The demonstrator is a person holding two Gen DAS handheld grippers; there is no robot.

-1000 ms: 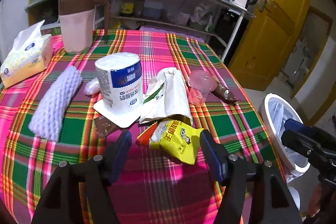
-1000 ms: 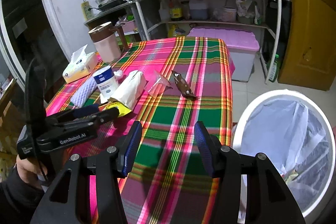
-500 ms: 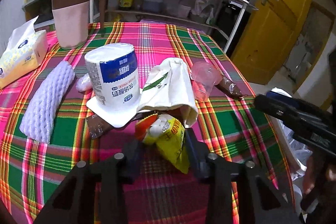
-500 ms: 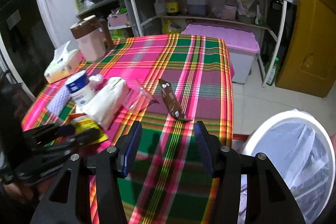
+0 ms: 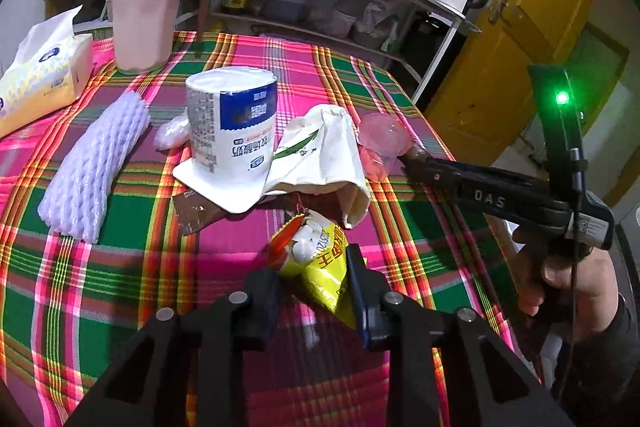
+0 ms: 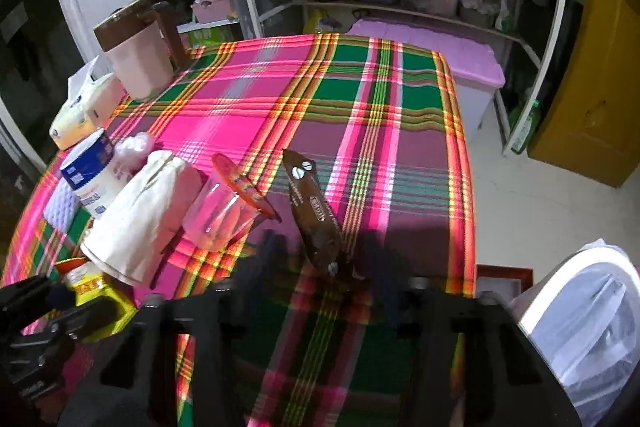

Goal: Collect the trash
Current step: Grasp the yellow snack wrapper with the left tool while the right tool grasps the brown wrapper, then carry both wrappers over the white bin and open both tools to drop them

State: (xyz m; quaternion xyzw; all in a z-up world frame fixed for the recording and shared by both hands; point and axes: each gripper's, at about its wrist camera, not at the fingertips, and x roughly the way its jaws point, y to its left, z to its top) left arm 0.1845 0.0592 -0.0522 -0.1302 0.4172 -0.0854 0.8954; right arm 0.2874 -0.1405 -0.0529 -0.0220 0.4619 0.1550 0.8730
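Plaid cloth in pink, green and orange covers a kitchen table, with cluttered shelves behind it. Near the front edge lies a yellow snack packet; the left gripper has its jaws closing on the packet, pinching it from both sides. To the right, a brown wrapper lies on the cloth, and the right gripper, blurred, has its jaws closing around the wrapper's near end. Just behind the packet rest a crumpled white paper bag, an upturned white and blue tub, a clear plastic cup on its side and a white foam net sleeve. Farther back stand a pink jug and a tissue pack. On the floor to the right sits a lined white bin.
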